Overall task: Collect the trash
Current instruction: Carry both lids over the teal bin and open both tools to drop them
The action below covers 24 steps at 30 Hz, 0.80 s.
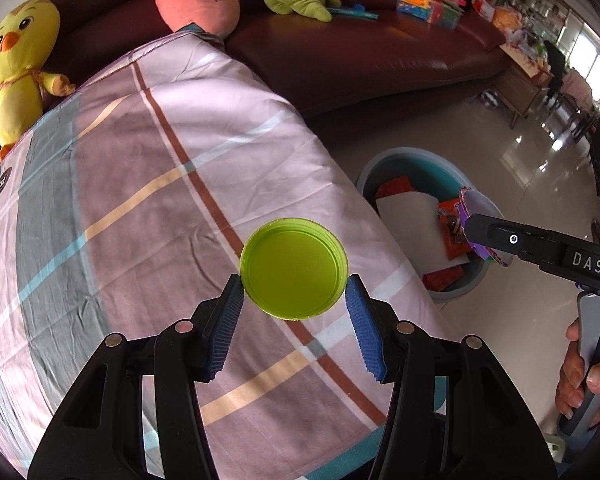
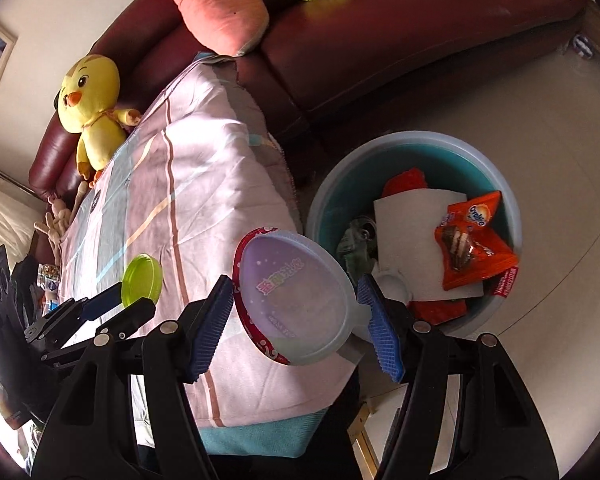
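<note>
Left gripper (image 1: 294, 290) pinches green lid (image 1: 294, 267) over the cloth-covered table (image 1: 140, 200). Right gripper (image 2: 296, 296) clamps a lidded cup (image 2: 294, 298) past the table's edge, beside the open basin (image 2: 380, 148) on bare floor (image 2: 560, 160).

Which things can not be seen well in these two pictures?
- Left wrist view: the cup is mostly hidden by the right gripper.
- Right wrist view: items at the left edge are too small, behind the left gripper.
- Both views: the bin bottom is covered by trash.
</note>
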Motion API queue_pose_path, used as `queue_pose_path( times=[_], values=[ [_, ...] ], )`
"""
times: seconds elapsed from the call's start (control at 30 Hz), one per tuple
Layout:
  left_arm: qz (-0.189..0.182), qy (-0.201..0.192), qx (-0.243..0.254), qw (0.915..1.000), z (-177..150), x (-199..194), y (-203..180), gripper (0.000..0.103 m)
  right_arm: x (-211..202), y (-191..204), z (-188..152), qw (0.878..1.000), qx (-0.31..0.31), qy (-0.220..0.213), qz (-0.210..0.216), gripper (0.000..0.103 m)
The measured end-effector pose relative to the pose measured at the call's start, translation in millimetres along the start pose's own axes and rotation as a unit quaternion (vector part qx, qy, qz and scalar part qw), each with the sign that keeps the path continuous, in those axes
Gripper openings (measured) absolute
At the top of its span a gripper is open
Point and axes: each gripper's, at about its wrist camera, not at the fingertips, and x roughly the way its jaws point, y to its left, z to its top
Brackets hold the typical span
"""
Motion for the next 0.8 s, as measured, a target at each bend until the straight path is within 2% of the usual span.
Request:
queue_pose_path(
  times=[0.3,0.8],
  values=[
    [-0.003,0.012,0.032,0.9994,15.9,16.5,-35.6,0.054,-10.2,-42.9,7.9,0.999,0.035,-0.011,-0.009,0.062],
    [-0.030,0.034,0.072,0.9964,39.4,53.9,-84.3,0.054,-14.0,-86.3,20.1,0.997,0.071,-0.016,-0.030,0.062]
  ],
)
